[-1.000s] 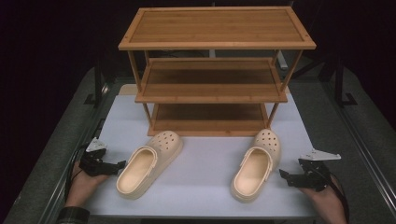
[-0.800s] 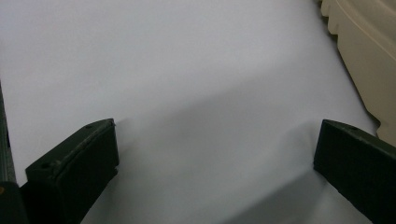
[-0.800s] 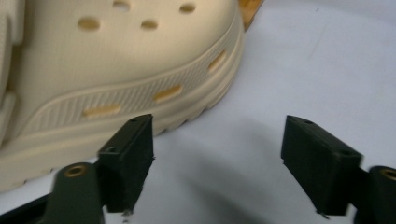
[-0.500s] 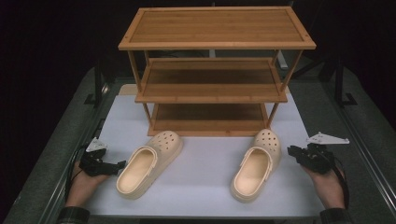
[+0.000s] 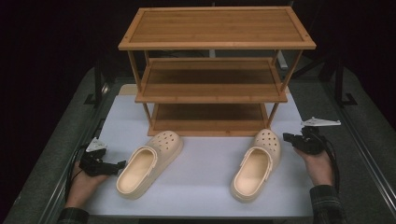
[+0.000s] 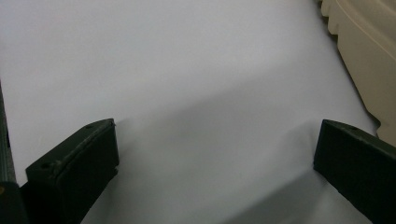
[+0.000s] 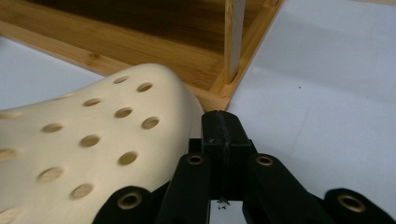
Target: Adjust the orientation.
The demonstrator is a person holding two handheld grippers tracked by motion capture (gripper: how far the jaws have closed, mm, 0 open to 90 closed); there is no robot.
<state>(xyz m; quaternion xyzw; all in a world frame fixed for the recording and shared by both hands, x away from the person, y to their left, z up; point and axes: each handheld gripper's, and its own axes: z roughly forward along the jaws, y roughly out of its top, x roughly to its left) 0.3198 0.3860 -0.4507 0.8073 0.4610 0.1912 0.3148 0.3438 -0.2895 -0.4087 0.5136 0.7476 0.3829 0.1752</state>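
Right gripper (image 7: 219,122): jaws have just been closing and are now pressed together, nothing between them. It sits just beside the toe of the right clog (image 7: 93,140), on the side away from the other shoe, near the rack's corner post (image 7: 233,42). In the high view the same gripper (image 5: 290,138) points in at that clog (image 5: 257,165) from the right.

Left gripper (image 6: 210,154): jaws wide apart, nothing between them, only white mat (image 6: 163,70) ahead, edge of the left clog (image 6: 369,70) off to one side. High view puts this gripper (image 5: 116,164) just beside the heel of the left clog (image 5: 149,163).

Both clogs lie on the mat in front of the bamboo rack (image 5: 212,88), toes toward the bottom shelf.

Risks, judged:
- Closed jaws can only push. A shove at the rounded toe likely spins or slides the clog rather than moving it straight.
- Moving forward risks hitting the post or the shelf edge.
- Foam is light, so a side nudge could tip it.
- To pick it up, the jaws must reopen first.
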